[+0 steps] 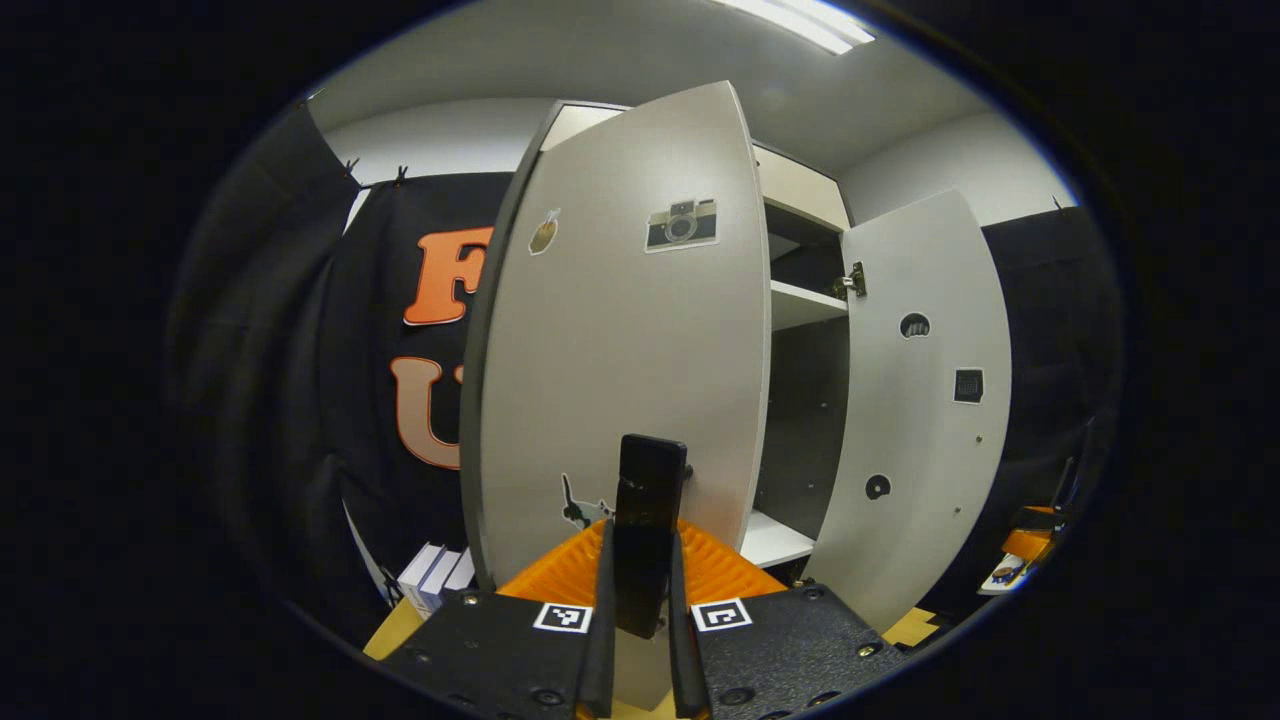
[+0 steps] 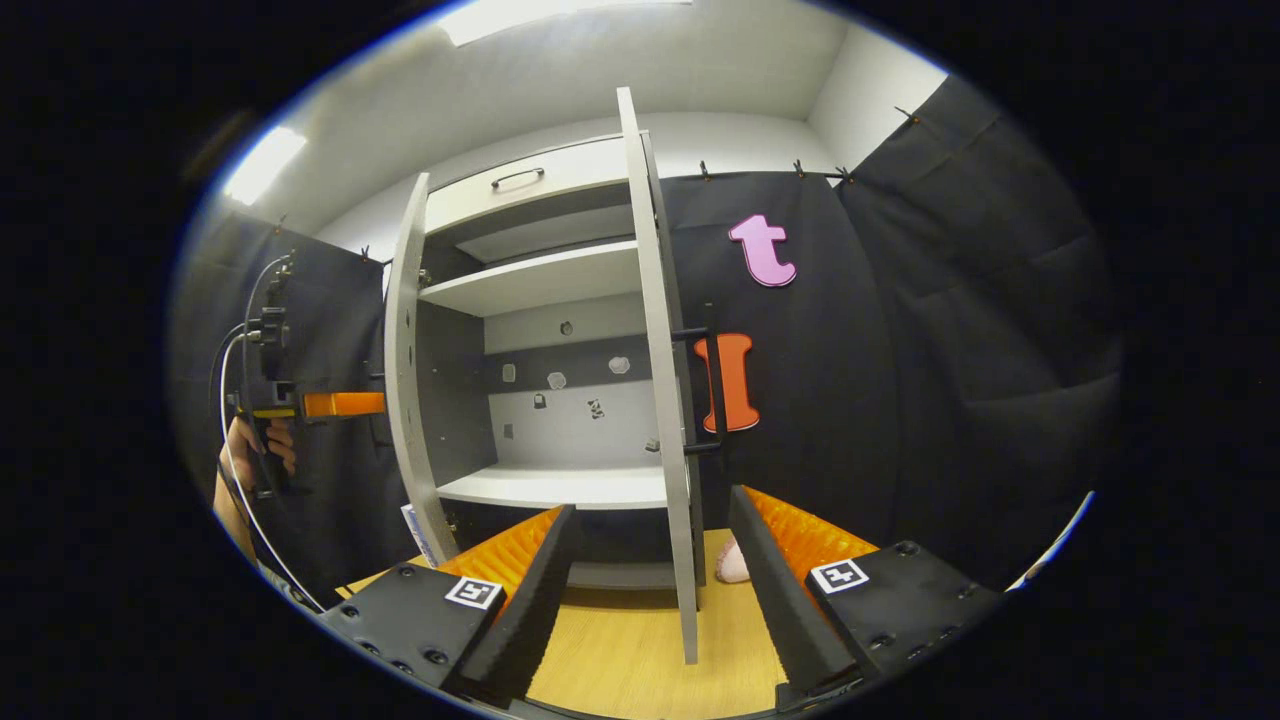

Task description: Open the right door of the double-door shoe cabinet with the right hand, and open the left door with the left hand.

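Note:
In the left gripper view the left door, pale grey with stickers, stands swung out toward me. My left gripper is shut on its black upright handle, one finger on each side. The right door hangs wide open past the shelves. In the right gripper view that right door is seen edge-on, its lower edge between the spread fingers of my open right gripper, untouched. Its black handle sits on the far face. The left door is open, with the left gripper's body and a hand beyond.
A drawer with a bar handle tops the cabinet. White boxes stand on the floor behind the left door. A pale pink object lies on the wooden floor by the right door. Black cloth walls close in on both sides.

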`<action>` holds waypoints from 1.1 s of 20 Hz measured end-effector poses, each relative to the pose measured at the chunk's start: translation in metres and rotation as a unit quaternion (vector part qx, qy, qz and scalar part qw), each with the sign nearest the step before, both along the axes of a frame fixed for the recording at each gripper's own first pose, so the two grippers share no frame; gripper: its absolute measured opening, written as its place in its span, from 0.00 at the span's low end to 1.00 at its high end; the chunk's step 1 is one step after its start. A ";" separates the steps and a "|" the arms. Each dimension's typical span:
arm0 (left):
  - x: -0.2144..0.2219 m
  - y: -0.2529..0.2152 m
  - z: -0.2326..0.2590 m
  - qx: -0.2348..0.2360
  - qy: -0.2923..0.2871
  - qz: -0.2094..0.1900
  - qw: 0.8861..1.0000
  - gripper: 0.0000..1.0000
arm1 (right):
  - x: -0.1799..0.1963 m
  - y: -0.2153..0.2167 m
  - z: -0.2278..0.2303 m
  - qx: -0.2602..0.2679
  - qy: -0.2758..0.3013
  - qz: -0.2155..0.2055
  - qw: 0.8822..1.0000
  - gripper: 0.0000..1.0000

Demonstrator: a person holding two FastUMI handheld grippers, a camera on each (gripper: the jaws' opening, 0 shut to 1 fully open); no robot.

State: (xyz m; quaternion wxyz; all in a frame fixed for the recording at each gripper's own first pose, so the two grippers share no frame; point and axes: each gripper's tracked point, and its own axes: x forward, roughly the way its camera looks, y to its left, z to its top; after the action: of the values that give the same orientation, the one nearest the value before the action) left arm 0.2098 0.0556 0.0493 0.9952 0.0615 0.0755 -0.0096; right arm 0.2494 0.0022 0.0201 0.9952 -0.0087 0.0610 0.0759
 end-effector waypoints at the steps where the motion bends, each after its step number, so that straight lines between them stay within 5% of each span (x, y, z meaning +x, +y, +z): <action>1: -0.006 0.009 0.004 0.002 -0.006 0.010 1.000 0.23 | 0.002 -0.002 0.001 -0.007 0.000 -0.002 1.000 0.96; 4: -0.026 0.033 0.002 0.000 -0.002 0.049 0.999 0.21 | 0.008 -0.003 0.004 -0.023 -0.003 0.003 1.000 0.97; 11: -0.031 0.042 0.003 -0.019 -0.017 0.046 0.999 0.20 | 0.019 0.015 -0.005 -0.021 0.012 0.027 0.999 0.97; 14: -0.036 0.058 0.011 -0.028 -0.043 0.082 0.995 0.20 | 0.020 0.014 -0.009 -0.015 0.016 0.022 1.000 0.97; 18: -0.042 0.112 0.035 0.018 -0.087 0.139 0.986 0.19 | 0.026 0.011 -0.010 -0.017 0.020 0.012 1.000 0.96; 19: -0.044 0.115 0.034 0.023 -0.089 0.132 0.987 0.09 | 0.028 0.013 -0.010 -0.017 0.019 0.012 1.000 0.97; 22: -0.045 0.115 0.035 0.027 -0.087 0.117 0.989 0.11 | 0.033 0.016 -0.012 -0.021 0.022 0.014 0.999 0.96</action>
State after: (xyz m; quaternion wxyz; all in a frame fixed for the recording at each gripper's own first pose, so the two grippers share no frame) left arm 0.1644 0.1708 0.0839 0.9902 0.0793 -0.0048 0.1146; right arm 0.2824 0.0183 0.0080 0.9920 -0.0283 0.0843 0.0892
